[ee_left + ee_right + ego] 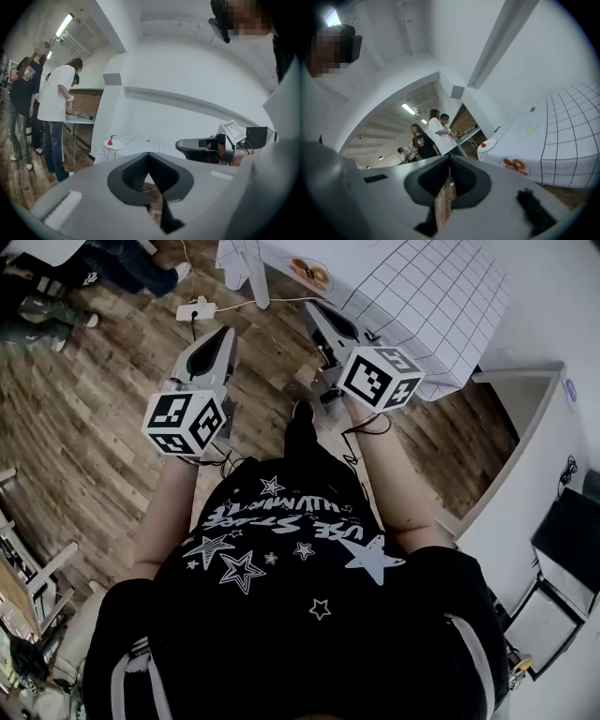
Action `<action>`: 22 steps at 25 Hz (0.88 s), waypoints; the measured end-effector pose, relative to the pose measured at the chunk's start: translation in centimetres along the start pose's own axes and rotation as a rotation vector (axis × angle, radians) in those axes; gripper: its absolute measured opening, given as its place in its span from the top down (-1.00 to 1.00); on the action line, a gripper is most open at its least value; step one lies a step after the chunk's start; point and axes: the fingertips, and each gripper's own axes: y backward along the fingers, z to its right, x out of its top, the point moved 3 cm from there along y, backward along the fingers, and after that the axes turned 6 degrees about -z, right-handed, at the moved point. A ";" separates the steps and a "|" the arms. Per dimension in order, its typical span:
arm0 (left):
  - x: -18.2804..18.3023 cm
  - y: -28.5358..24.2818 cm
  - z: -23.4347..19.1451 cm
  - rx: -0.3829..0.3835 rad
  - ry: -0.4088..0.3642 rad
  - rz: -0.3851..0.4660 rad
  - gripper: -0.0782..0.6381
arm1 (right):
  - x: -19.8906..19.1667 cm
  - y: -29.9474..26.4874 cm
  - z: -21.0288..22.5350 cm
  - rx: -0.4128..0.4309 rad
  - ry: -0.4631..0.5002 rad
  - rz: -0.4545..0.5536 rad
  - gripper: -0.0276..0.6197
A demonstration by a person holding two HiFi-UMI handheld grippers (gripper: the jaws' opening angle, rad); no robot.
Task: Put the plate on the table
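Observation:
A round plate with an orange pattern (310, 274) lies on the near corner of the table with the white grid cloth (422, 287). The right gripper view shows the same plate (516, 165) on the cloth ahead and to the right. My left gripper (225, 332) hangs over the wooden floor, left of the table, its jaws together on nothing (148, 154). My right gripper (315, 307) is held just short of the table's corner, also shut and empty (450, 160). Neither gripper touches the plate.
A small round white stand with a red thing on it (112, 142) is beyond the table. Several people (54, 112) stand at a bench further back. A power strip and cable (197, 310) lie on the floor, and a white cabinet (525, 456) is to my right.

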 end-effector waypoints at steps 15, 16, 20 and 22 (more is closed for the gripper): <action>-4.5 13.0 3.1 -0.070 0.012 0.064 0.76 | -7.1 7.6 -11.3 -0.116 0.106 -0.011 0.87; -4.8 13.7 3.3 -0.072 0.011 0.066 0.76 | -7.5 8.1 -11.8 -0.123 0.114 -0.012 0.87; -3.2 14.6 3.9 -0.069 0.002 0.078 0.76 | -6.1 9.0 -13.1 -0.136 0.152 -0.012 0.87; -0.8 14.7 3.8 -0.069 0.006 0.057 0.76 | -4.1 8.8 -13.8 -0.146 0.135 -0.022 0.87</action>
